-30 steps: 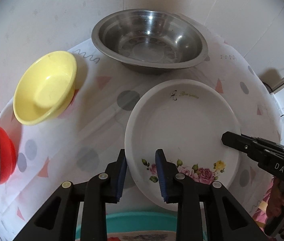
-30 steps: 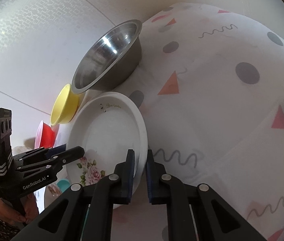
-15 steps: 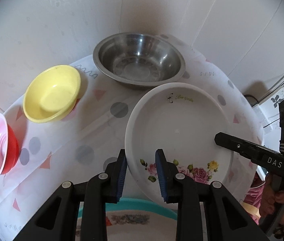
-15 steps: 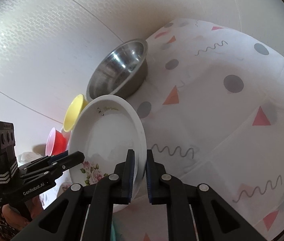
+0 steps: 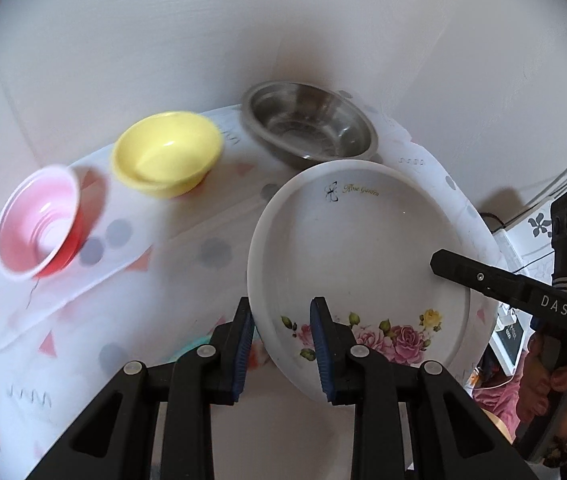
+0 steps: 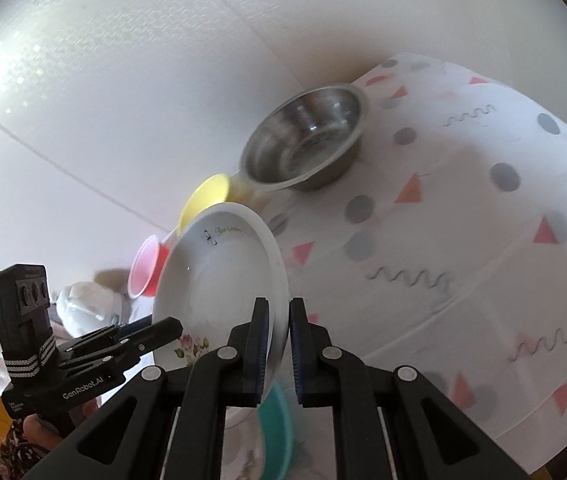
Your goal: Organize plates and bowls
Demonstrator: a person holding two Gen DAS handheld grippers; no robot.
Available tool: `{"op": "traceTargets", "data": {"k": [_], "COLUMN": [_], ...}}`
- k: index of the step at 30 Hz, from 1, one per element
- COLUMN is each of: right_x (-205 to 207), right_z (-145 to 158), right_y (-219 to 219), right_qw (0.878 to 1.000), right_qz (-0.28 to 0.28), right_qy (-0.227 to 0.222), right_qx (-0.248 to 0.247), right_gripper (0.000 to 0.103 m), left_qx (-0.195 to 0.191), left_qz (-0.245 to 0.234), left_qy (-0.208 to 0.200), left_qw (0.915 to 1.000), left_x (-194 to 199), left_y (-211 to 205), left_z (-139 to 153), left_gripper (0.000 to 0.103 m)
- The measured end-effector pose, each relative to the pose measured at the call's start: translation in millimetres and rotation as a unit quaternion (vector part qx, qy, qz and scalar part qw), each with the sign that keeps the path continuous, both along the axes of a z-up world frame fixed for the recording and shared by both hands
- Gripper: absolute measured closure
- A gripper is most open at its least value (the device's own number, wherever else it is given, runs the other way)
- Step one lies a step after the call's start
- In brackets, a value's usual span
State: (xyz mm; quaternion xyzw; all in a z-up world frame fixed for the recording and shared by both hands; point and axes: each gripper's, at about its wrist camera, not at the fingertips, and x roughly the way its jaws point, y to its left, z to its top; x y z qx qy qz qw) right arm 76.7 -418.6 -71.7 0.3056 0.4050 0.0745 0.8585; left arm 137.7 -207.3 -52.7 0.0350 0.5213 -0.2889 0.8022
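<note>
Tabletop [image 6: 483,280]: covered with a white cloth [image 5: 155,264] printed with grey dots, pink and orange triangles and grey squiggles; the cloth is creased in places. Behind it, a white tiled wall [image 5: 283,32] with faint grout lines; bright light falls on the wall's left part in the right wrist view.

White plate [image 5: 363,256]: deep, with pink roses near its close rim and small gold lettering at its far rim. Held tilted above the tabletop by both grippers.

Left gripper [image 5: 281,344]: its jaws are closed on the plate's near-left rim, one blue pad on each face.

Right gripper [image 6: 279,340]: clamped narrowly on the plate's right rim; its black body enters the left wrist view from the right.

Steel bowl [image 5: 309,124]: far on the tabletop, close to the wall, upright.

Yellow bowl [image 5: 167,152]: left of the steel bowl, on the cloth.

Red bowl [image 5: 39,224]: further left and nearer, pale pink inside, tipped on its side.

Teal tray [image 6: 279,420]: edge showing below the plate, near side; blurred.
</note>
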Motion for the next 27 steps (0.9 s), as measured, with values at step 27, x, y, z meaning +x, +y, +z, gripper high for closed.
{"op": "traceTargets", "data": {"k": [27], "right_x": [-32], "right_z": [-24], "right_y": [97], "right_qw": [0.997], "right_qz": [0.065], "right_qy": [0.039], "right_qx": [-0.015], "right_gripper": [0.092], "left_qx": [0.009], "left_qz": [0.058], "left_qy": [0.056], "left_qw": [0.9967], "left_x": [-66], "left_y": [92], "left_z": [-46], "left_gripper": [0.074]}}
